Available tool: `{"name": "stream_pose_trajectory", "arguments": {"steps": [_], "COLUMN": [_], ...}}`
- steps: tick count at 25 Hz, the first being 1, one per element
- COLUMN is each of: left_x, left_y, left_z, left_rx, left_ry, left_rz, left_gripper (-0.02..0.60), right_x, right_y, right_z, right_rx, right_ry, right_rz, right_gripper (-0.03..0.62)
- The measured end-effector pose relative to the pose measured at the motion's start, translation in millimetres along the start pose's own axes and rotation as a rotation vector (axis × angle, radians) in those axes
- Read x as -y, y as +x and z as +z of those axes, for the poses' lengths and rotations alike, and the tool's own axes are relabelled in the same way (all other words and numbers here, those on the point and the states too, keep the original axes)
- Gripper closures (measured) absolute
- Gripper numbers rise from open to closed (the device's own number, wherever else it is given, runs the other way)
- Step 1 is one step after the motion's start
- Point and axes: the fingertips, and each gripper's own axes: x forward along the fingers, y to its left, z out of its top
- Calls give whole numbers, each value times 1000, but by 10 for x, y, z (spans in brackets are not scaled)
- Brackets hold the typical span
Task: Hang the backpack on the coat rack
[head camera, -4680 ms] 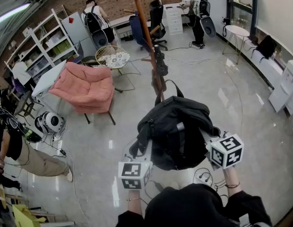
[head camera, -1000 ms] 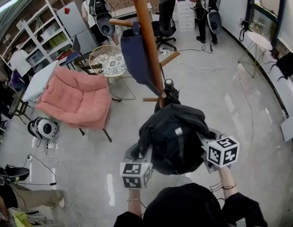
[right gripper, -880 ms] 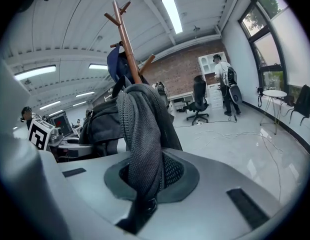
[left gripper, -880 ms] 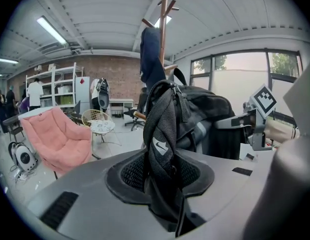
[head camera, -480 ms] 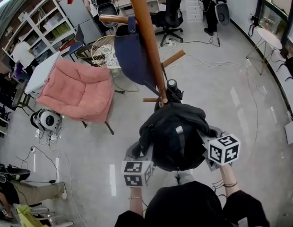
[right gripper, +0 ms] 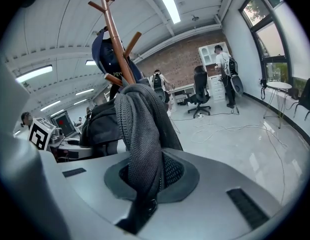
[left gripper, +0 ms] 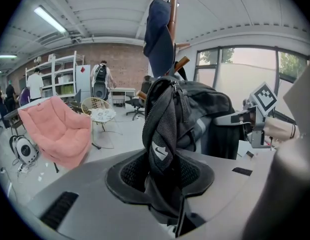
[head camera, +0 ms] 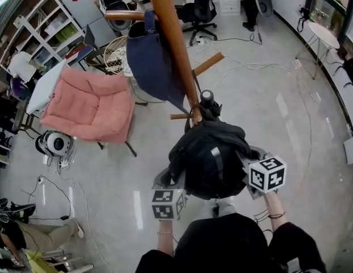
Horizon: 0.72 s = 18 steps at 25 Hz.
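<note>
A black backpack [head camera: 210, 161] hangs between my two grippers, just in front of the person's body. My left gripper [left gripper: 162, 170] is shut on a black mesh shoulder strap [left gripper: 160, 134] with a white logo. Over on the other side my right gripper [right gripper: 144, 176] is shut on a grey mesh strap [right gripper: 137, 134]. In the head view the left gripper [head camera: 171, 181] and right gripper [head camera: 249, 159] flank the bag, fingertips hidden beneath it. The wooden coat rack [head camera: 171, 44] stands right behind the bag; the bag's top lies by a low peg [head camera: 182, 116]. A navy garment [head camera: 148, 56] hangs on an upper peg.
A pink armchair [head camera: 88, 110] sits to the left, a wicker chair [head camera: 115, 61] behind it. White shelves [head camera: 45, 33] line the far left wall. Cables [head camera: 262, 67] trail over the glossy floor. People stand at the back; a small round table [head camera: 321, 33] is at the right.
The coat rack has drawn closer and larger in the head view. The backpack's top now reaches the low peg. Both grippers keep their hold on the straps.
</note>
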Motion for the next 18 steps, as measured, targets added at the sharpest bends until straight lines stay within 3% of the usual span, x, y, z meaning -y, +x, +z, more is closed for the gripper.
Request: {"name": "stream_pose_trajectory", "arguments": {"steps": [18], "left_x": [-96], "left_y": [269], "left_z": [-70], "left_rx": [8], "left_ry": [-18], "left_rz": [7], "left_gripper": [454], "right_x": [151], "right_y": [226], "right_z": [-68], "right_rx": [9], "right_ry": [-14], "right_rz": [-15], "right_gripper": [566]}}
